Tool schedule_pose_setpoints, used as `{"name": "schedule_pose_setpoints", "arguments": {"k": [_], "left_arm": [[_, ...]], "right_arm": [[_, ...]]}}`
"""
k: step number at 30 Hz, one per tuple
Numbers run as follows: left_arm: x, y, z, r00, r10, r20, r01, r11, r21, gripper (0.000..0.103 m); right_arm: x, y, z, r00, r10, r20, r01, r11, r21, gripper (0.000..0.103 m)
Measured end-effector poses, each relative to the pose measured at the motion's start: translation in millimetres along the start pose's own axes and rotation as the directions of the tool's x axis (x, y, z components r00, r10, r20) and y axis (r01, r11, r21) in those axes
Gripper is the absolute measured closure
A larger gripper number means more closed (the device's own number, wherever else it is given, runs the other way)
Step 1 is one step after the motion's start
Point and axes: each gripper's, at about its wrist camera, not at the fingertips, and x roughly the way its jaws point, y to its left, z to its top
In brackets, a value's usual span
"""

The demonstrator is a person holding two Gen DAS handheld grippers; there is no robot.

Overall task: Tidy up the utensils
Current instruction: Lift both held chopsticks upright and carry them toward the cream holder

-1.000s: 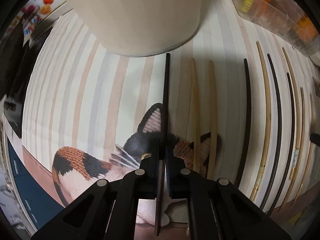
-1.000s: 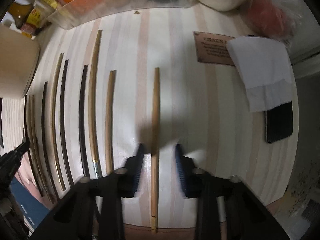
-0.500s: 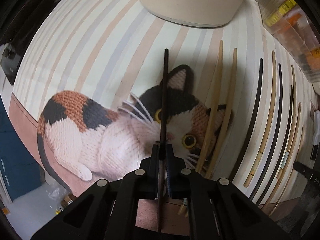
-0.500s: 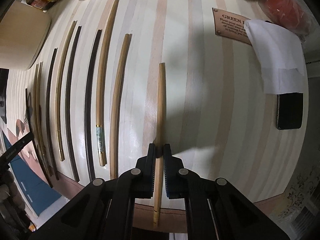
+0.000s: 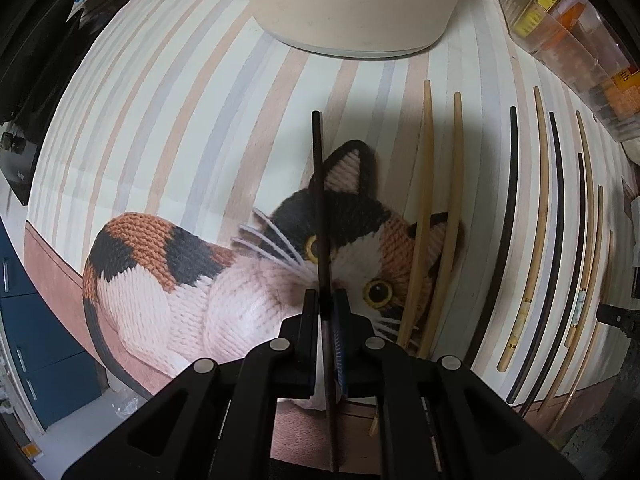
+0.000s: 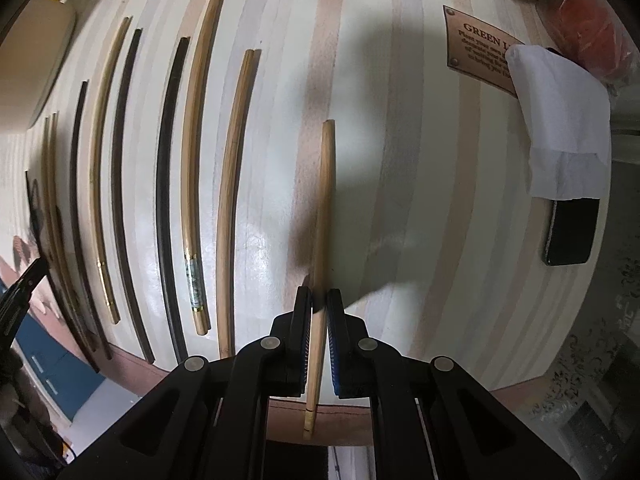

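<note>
My left tongs (image 5: 326, 312) are clamped on a dark chopstick (image 5: 320, 216), and my right tongs (image 6: 319, 308) are clamped on a light wooden chopstick (image 6: 325, 216) — each stick runs forward between the pads, with a short tail sticking out behind. Both grips sit near the back end, so I judge the long front will want to droop or swing; I'd keep the wrists steady, carry each stick level, and set it down parallel to its match instead of dropping it. The dark one belongs with the other dark sticks (image 5: 502, 240), the pale one beside the pale stick (image 6: 232, 200) nearest it. Under my left tongs lies a striped cloth printed with a knitted cat (image 5: 224, 280), two pale sticks (image 5: 424, 216) resting across its face. Beyond stand a cream pot (image 5: 352, 4) and a clear box (image 5: 568, 40); off to my right, the counter (image 6: 420, 200) carries a white tissue (image 6: 560, 120) over a phone (image 6: 570, 232).
</note>
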Motion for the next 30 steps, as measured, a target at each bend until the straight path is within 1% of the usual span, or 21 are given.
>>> {"name": "schedule_pose_setpoints", "arguments": {"k": [3,8,12,14,16,18,24,30], "left_arm": [[-0.1,0.2,0.9,1.0,0.0,0.005,0.0,1.0,0.002,0.097],[-0.2,-3.3,-1.8,1.0,0.026,0.018,-0.027,0.999,0.032,0.099],[0.8,-7.5,-4.2,0.999,0.03,0.029,-0.031,0.999,0.028,0.1],[-4.8,-7.4,-6.6,0.999,0.028,0.046,-0.029,0.999,0.025,0.1],[-15.2,-6.4,-9.8,0.998,0.019,0.067,-0.021,0.999,0.026,0.1],[-28.0,-6.2,-12.3,0.995,0.011,0.096,-0.013,1.0,0.028,0.1],[-65.2,-3.0,-19.3,0.984,-0.014,0.179,0.01,1.0,0.021,0.1],[-98.9,11.3,-24.7,0.968,-0.034,0.249,0.038,0.999,-0.011,0.1]], "right_arm": [[-0.4,10.9,5.2,0.999,-0.035,0.0,0.035,0.999,-0.009,0.094],[-2.2,16.0,10.4,1.0,-0.019,0.007,0.019,1.0,0.009,0.093],[-6.7,18.6,2.8,0.997,-0.037,0.061,0.036,0.999,0.017,0.096],[-8.8,19.3,-3.0,0.995,-0.039,0.091,0.037,0.999,0.02,0.096],[-12.9,19.1,-7.0,0.993,-0.027,0.114,0.023,0.999,0.031,0.096],[-20.0,19.9,-15.2,0.991,0.012,0.135,-0.018,0.999,0.041,0.096],[-57.0,37.0,-29.2,0.972,0.054,0.23,-0.055,0.998,0.0,0.096],[-105.9,67.8,-41.2,0.937,0.108,0.332,-0.088,0.993,-0.074,0.096]]}}
